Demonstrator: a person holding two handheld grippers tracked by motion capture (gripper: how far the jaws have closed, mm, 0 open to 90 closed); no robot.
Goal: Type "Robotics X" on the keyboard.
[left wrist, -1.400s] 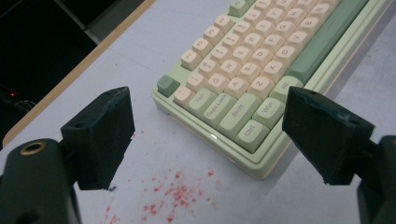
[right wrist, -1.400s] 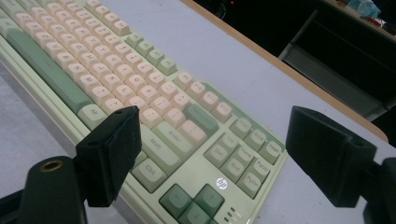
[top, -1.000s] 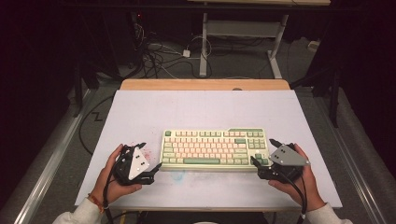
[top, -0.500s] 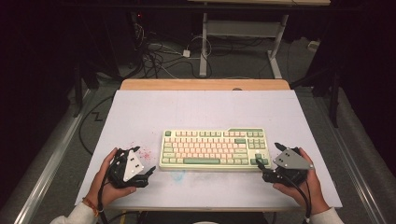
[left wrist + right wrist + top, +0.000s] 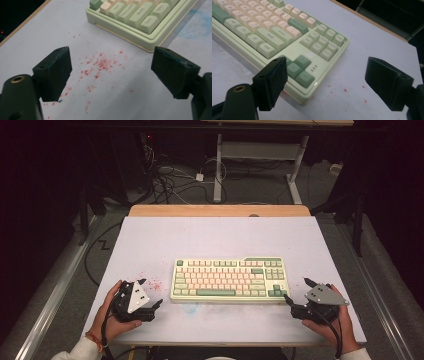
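Observation:
A pale green keyboard (image 5: pixel 229 279) with cream and green keys lies flat in the middle of the white table. Its left corner (image 5: pixel 130 17) shows in the left gripper view, its right corner (image 5: pixel 287 37) in the right gripper view. My left gripper (image 5: pixel 150 294) rests by the keyboard's left end, open and empty, its jaws wide apart over red specks (image 5: pixel 100 66). At the keyboard's right end my right gripper (image 5: pixel 296 290) is open too, with nothing held. In the right gripper view its left jaw hangs over the keyboard's near right corner. A hand holds each gripper.
The white table top (image 5: pixel 220 235) has a wooden strip (image 5: pixel 220 210) along its far edge. A faint blue smudge (image 5: pixel 190 307) lies in front of the keyboard. Cables and table legs (image 5: pixel 218 170) stand on the dark floor beyond.
Both grippers have drawn back toward the near edge of the table and slightly outward from the keyboard's ends. The keyboard has stayed in place.

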